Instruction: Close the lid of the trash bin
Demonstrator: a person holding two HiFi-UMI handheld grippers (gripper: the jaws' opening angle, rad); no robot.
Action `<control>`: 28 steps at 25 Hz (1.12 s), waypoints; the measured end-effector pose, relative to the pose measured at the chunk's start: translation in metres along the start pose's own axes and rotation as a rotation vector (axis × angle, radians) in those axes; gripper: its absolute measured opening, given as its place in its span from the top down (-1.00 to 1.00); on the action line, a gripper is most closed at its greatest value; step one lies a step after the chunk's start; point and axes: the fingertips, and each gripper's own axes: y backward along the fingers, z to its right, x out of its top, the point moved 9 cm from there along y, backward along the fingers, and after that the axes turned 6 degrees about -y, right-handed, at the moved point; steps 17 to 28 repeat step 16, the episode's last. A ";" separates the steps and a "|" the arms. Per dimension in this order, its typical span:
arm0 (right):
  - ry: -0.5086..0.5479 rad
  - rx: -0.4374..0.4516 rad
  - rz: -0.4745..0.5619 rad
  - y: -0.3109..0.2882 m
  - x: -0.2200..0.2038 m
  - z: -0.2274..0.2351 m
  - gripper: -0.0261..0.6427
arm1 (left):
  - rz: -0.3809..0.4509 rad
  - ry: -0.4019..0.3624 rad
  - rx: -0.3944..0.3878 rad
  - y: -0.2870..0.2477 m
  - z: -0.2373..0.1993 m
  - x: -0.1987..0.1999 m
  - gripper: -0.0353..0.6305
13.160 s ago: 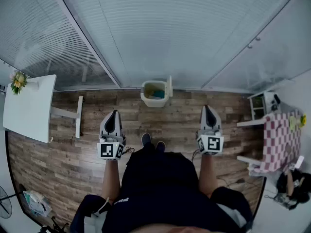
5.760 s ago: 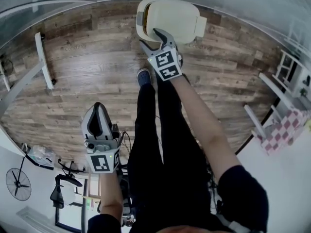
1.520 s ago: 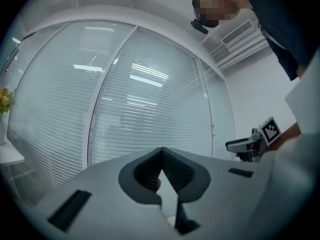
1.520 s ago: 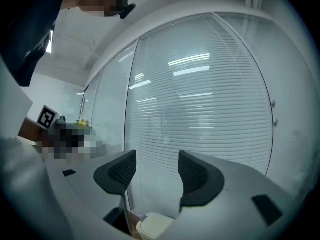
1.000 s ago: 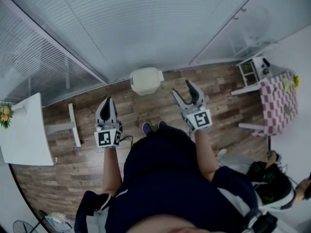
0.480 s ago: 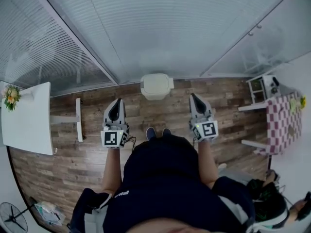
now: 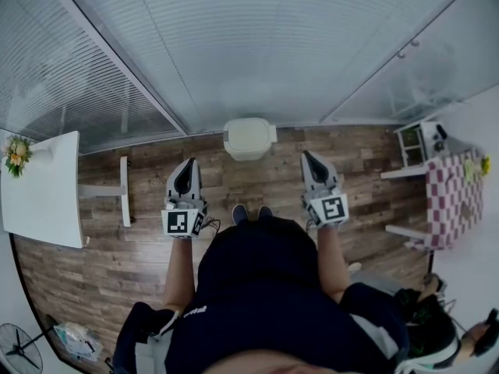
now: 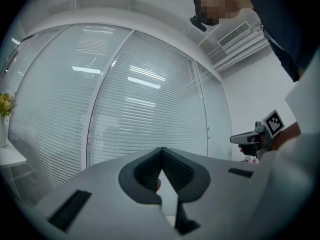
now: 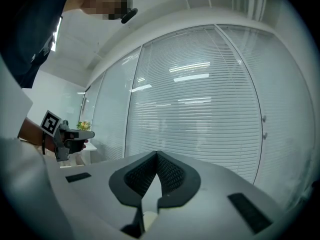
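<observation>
Jaws of my left gripper (image 8: pixel 161 150) and right gripper (image 9: pixel 157 155) meet at the tips, gripping nothing. Each gripper's grey body fills the lower part of its own view, hiding the floor. Head view, upper centre: trash bin (image 7: pixel 248 154), lid (image 7: pixel 250 132) down, beyond the 2 grippers, apart from both.

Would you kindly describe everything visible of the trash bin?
The trash bin is a small, cream-coloured, plastic-looking box with rounded corners. Its lid lies flat and shut on top, with a small projection at its right edge. It stands upright on the wood-plank floor, close against the glass wall with blinds. Nothing touches it: the left claw and right claw are both held short of it, one to either side.
</observation>
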 end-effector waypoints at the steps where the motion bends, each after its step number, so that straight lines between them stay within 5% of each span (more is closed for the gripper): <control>1: 0.002 0.003 0.002 -0.001 0.000 0.000 0.91 | -0.001 0.000 0.001 0.000 0.000 0.000 0.88; 28: 0.029 0.008 -0.016 -0.002 0.004 0.003 0.92 | 0.000 0.017 -0.006 -0.005 0.005 -0.002 0.88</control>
